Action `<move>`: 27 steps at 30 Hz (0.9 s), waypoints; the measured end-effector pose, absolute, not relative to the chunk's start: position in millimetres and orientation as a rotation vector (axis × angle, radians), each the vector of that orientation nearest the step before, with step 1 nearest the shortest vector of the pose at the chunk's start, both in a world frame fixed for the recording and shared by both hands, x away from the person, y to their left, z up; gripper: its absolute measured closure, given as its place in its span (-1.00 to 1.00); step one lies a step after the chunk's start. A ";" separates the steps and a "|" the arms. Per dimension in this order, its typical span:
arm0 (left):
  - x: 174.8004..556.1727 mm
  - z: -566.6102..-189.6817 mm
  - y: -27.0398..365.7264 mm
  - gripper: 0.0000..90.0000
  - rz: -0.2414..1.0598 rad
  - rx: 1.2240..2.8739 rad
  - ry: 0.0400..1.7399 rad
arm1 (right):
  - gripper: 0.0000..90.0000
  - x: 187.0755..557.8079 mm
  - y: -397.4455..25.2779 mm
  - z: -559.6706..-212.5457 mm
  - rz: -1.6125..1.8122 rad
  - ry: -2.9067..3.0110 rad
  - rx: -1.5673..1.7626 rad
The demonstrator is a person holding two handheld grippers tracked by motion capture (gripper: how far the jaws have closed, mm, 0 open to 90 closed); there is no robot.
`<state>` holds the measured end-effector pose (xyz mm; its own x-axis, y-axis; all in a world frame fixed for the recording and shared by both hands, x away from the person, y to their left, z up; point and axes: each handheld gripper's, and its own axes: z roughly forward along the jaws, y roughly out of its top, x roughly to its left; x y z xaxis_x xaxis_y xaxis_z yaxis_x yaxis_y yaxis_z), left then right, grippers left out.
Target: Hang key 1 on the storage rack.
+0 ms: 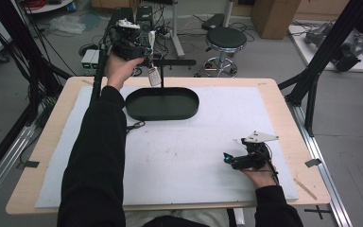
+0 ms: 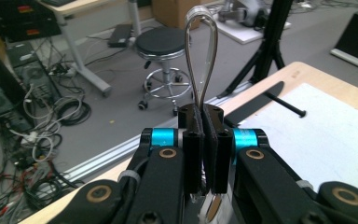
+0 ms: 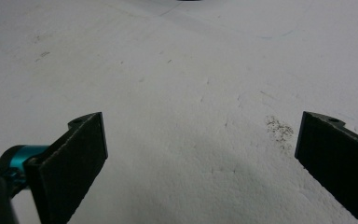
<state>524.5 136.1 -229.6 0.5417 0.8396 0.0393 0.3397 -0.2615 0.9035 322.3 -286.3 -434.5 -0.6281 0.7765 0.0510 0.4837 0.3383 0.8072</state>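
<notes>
Now holding a clear loop tight in the left gripper, jaws squeezed shut on it, high over the far left edge of the surface. Maybe lifted up to hang it on the thin post in the black tray. Resting the right gripper near, wide open, holding nothing, out of the way.

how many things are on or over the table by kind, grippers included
handheld two-jaw grippers: 2 (left gripper, right gripper)
black oval tray with an upright post: 1
clear plastic loop with a tag, clamped in the left jaws: 1
small dark item on the white mat, too small to identify: 1
total: 5
</notes>
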 end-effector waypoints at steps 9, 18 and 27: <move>528.0 -238.1 137.0 0.92 0.637 1.833 1.000 | -0.97 322.8 -286.1 -435.1 1.179 2.270 1.115; 529.1 -245.4 143.2 -0.01 0.503 1.834 1.048 | -0.97 322.7 -285.7 -435.3 1.180 2.272 1.116; 519.8 -251.0 142.7 -0.72 0.438 1.971 0.965 | -0.97 322.8 -285.3 -435.6 1.179 2.272 1.113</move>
